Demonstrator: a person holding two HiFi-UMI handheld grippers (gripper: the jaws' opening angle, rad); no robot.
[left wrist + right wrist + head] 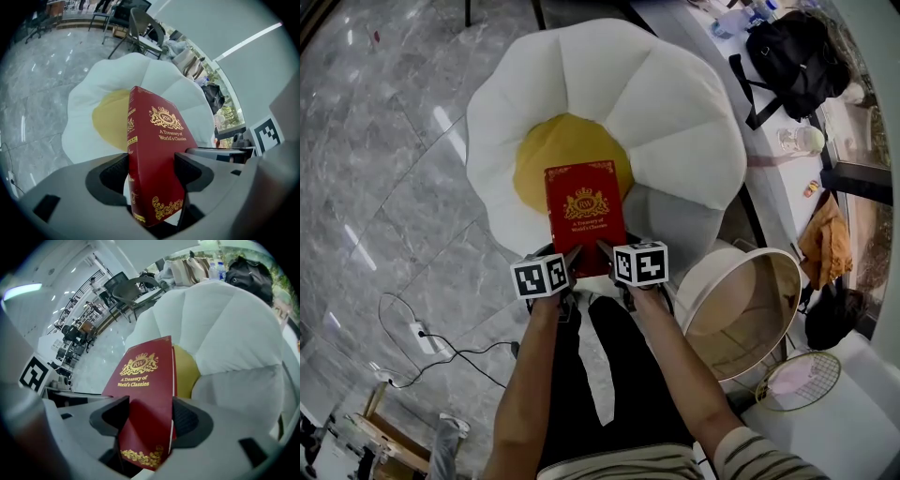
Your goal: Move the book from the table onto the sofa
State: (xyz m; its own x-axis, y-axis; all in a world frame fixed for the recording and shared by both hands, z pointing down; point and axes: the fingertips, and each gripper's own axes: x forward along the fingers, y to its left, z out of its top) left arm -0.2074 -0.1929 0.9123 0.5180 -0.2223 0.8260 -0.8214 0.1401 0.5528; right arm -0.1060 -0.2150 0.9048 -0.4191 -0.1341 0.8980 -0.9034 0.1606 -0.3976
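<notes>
A red book point(584, 215) with a gold crest and gold title is held above the flower-shaped sofa point(675, 103), over its yellow centre point(546, 150). My left gripper point(569, 265) is shut on the book's near left corner. My right gripper point(605, 260) is shut on the near right corner. In the left gripper view the book point(154, 154) stands between the jaws, spine toward the camera. The right gripper view shows the book point(147, 394) clamped by its cover edge, with the sofa point(225, 319) behind it.
A white table point(778, 141) at the right carries a black bag point(792, 56) and a jar. A round white bin point(750, 305) stands near my right arm. A badminton racket point(802, 380) lies at the lower right. Cables and a power strip point(422, 336) lie on the grey marble floor.
</notes>
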